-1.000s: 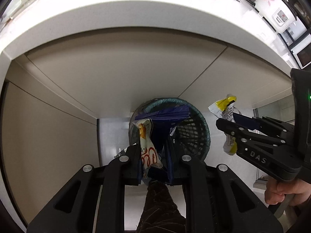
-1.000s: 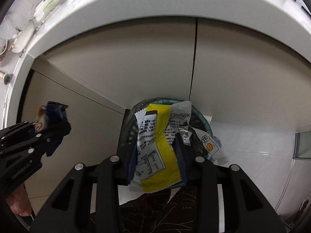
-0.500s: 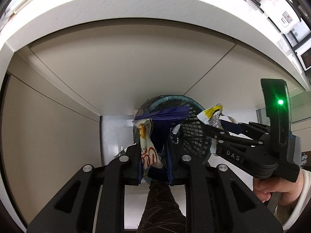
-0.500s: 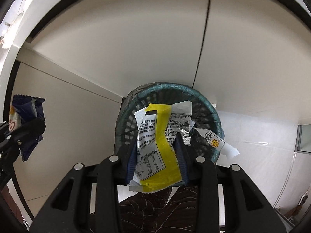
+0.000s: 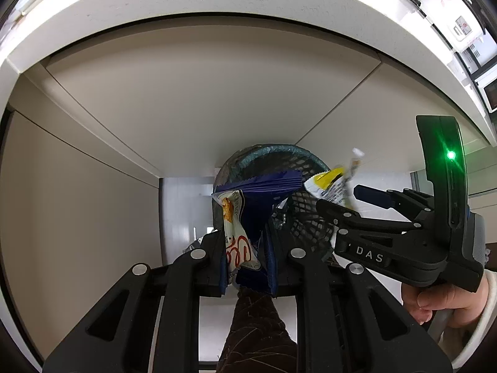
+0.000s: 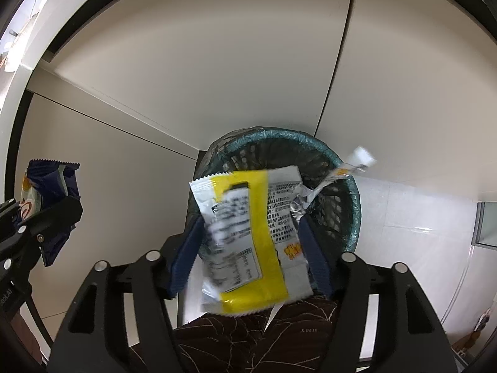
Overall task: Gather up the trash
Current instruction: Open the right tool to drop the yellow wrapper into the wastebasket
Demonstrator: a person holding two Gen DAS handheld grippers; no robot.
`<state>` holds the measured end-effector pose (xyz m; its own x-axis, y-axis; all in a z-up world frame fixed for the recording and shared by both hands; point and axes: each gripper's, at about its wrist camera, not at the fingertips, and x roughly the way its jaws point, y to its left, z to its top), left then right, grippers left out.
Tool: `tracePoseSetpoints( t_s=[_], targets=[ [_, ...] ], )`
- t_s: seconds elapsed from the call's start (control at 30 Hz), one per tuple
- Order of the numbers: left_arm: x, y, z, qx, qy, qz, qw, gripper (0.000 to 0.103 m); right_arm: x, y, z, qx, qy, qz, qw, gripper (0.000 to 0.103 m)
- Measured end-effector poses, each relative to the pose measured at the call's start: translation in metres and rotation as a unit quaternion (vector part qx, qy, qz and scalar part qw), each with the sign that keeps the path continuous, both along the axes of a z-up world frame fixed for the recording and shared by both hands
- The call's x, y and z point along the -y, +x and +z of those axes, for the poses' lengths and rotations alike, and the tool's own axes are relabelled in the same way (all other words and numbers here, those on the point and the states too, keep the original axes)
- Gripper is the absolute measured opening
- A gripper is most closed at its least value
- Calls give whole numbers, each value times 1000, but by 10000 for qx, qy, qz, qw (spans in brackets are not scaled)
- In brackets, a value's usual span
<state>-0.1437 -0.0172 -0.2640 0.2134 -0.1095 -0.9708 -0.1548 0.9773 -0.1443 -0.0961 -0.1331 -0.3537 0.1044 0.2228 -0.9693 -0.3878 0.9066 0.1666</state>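
Pointing steeply down, both of your tools hang over the teal mesh bin (image 6: 348, 186), which stands on the white tiled floor (image 6: 413, 214) against the beige cabinet doors (image 6: 192, 71). Your right tool (image 6: 248, 242) has just been spreading its jaws: the blue pads now stand apart, and the yellow-and-white wrapper (image 6: 248, 239) sits loose and blurred between them above the bin's mouth, with its torn strip (image 6: 357, 160) reaching over the bin's right rim. I cannot tell whether either pad touches the wrapper. Your left tool (image 5: 245, 258) is clamped on the dark blue snack packet (image 5: 257, 205), whose crimped top edge fans out over the near-left rim of the bin. In the left wrist view your right tool (image 5: 348, 199) comes in from the right with a green light lit on its body, your hand (image 5: 444, 301) on the grip. A dark patterned trouser leg (image 5: 257, 326) shows below the tools.
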Motion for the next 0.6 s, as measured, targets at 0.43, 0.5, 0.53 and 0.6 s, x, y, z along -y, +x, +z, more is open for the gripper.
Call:
tracePoseSetpoints(
  t_s=[0.43,0.5,0.53,0.6],
  targets=[
    [0,-3,-20,-114,-68,35,9999,18,15,-1,5,6,214,-185,9996,84],
    [3,-2,-25,-148,-98,21,9998,18,20,1,6,93,253,-282,9992,92],
    [5,-2,-28,-160,-110,11,9998,18,25,2,10,121,273,-332,9990,93],
    [9,-1,-34,-172,-139,-32,9998,18,36,3,18,198,280,-453,9984,95]
  ],
)
